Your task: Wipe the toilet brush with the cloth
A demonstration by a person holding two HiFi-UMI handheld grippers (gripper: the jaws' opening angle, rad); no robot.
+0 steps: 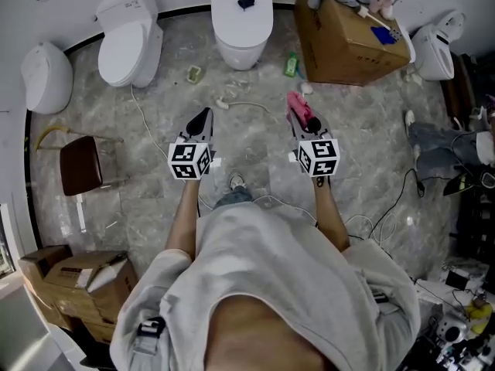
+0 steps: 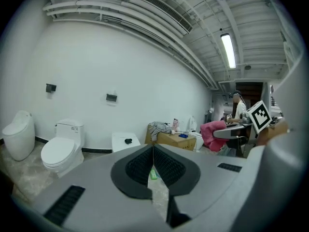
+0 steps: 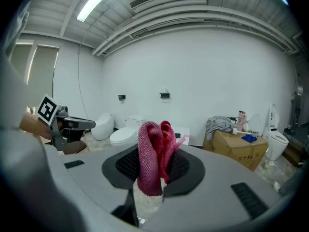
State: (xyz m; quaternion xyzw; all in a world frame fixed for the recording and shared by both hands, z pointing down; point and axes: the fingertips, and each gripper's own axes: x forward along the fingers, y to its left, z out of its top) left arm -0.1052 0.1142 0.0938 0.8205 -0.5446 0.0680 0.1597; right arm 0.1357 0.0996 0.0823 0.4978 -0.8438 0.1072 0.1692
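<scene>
My right gripper [image 1: 300, 117] is shut on a pink cloth [image 1: 298, 108], held out over the grey marble floor. In the right gripper view the folded cloth [image 3: 153, 153] stands up between the jaws of the right gripper [image 3: 155, 170]. To its left, at about the same height, my left gripper [image 1: 203, 119] is shut with nothing in it; its jaws [image 2: 153, 153] meet edge to edge. A small white object [image 1: 223, 103] with a thin cord lies on the floor ahead. I cannot pick out a toilet brush for certain.
Toilets [image 1: 128, 41] [image 1: 242, 18] [image 1: 46, 76] line the far wall. A cardboard box [image 1: 348, 41] with clothes on it and another toilet [image 1: 437, 49] stand at the back right. A brown stool [image 1: 81, 165] is at the left, cardboard boxes [image 1: 66, 280] at the near left, and cables [image 1: 402, 195] at the right.
</scene>
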